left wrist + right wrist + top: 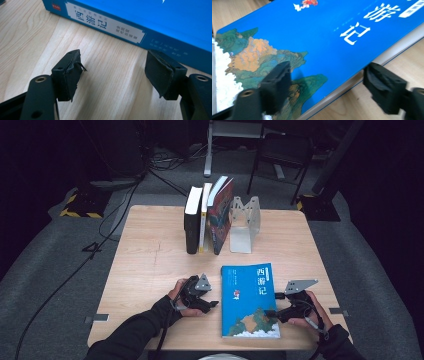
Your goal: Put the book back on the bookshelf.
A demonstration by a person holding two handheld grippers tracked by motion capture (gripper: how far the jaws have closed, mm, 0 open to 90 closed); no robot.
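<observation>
The blue book (250, 300) lies flat on the wooden table (150, 265) at the person's near edge, its long axis running away from the person toward the far side, spine on the left and page edge on the right. The right gripper (272, 312) is the nearer of the two: in the right gripper view its jaws stand spread and straddle the book's right edge, one jaw over the cover, the other out beside the page block above bare wood, so nothing is pinched yet. The left gripper (216, 305) rests just off the spine side; in the left gripper view its jaws are likewise spread, with bare table between them and the printed spine lying just beyond their tips, not touching. Since the right jaws already bracket the edge, that hand looks better placed to grip, while the left would need to travel toward the spine. Farther off, three upright books (207, 217) stand in a row against a metal bookend (245, 222), well apart from the blue book.
</observation>
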